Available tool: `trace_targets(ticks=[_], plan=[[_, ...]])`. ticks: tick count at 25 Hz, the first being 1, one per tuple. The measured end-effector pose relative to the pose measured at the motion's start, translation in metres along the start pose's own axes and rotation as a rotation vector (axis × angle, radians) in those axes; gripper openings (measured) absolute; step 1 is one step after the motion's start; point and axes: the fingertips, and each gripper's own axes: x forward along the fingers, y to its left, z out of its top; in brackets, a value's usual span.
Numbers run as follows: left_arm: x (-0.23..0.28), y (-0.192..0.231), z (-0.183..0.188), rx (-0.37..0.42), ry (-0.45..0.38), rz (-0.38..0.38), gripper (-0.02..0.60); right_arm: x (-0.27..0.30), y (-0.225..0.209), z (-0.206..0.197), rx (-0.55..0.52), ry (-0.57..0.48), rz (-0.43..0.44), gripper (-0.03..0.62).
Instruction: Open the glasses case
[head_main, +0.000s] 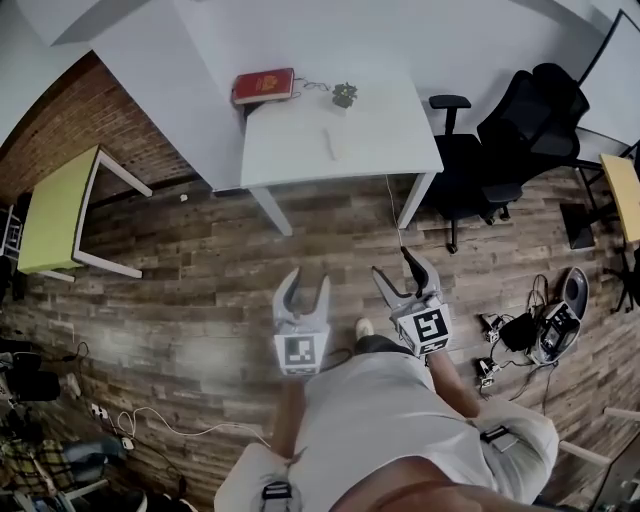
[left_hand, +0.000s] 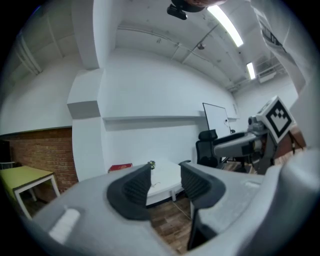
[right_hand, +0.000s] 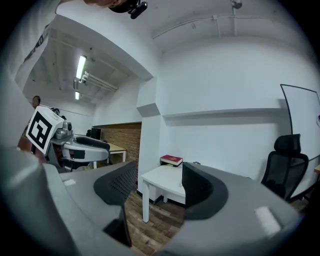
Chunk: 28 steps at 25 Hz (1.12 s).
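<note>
Step in hand: approach, nothing grasped yet. Left gripper (head_main: 307, 281) and right gripper (head_main: 395, 266): jaws stood apart and empty, over the wood floor (head_main: 180, 280), well short of the white table (head_main: 300, 150). Red flat item (head_main: 263, 86), probably the glasses case, lay at the table's far corner. Next move: probably closing in on the table.

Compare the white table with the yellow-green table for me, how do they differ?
The white table carries a red case and a few small items; the yellow-green table shows nothing on top. The white table stands straight ahead; the yellow-green table sits off to the left by the brick wall. Both have white legs and stand on the wood floor.
</note>
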Motion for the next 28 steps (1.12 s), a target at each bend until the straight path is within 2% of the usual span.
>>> trace_targets(ticks=[6,16,19,21,25,28], plan=[[0.04,0.001,0.001,-0.036,0.041,0.035,0.179,0.018,-0.04,-0.002,0.025,0.003,0.009,0.278],[0.083,-0.009,-0.001,-0.01,0.06,0.043,0.178,0.039,-0.083,-0.015,0.038,0.02,0.037,0.278],[0.092,-0.008,0.003,-0.021,0.037,0.05,0.178,0.044,-0.091,-0.019,0.049,0.024,0.036,0.278],[0.097,-0.006,0.003,-0.041,0.05,0.059,0.179,0.05,-0.095,-0.019,0.04,0.019,0.04,0.278],[0.112,0.004,0.005,0.0,0.021,0.058,0.181,0.065,-0.103,-0.018,0.038,0.022,0.039,0.278],[0.125,0.013,0.003,-0.016,0.018,0.058,0.18,0.078,-0.108,-0.017,0.032,0.025,0.032,0.278]])
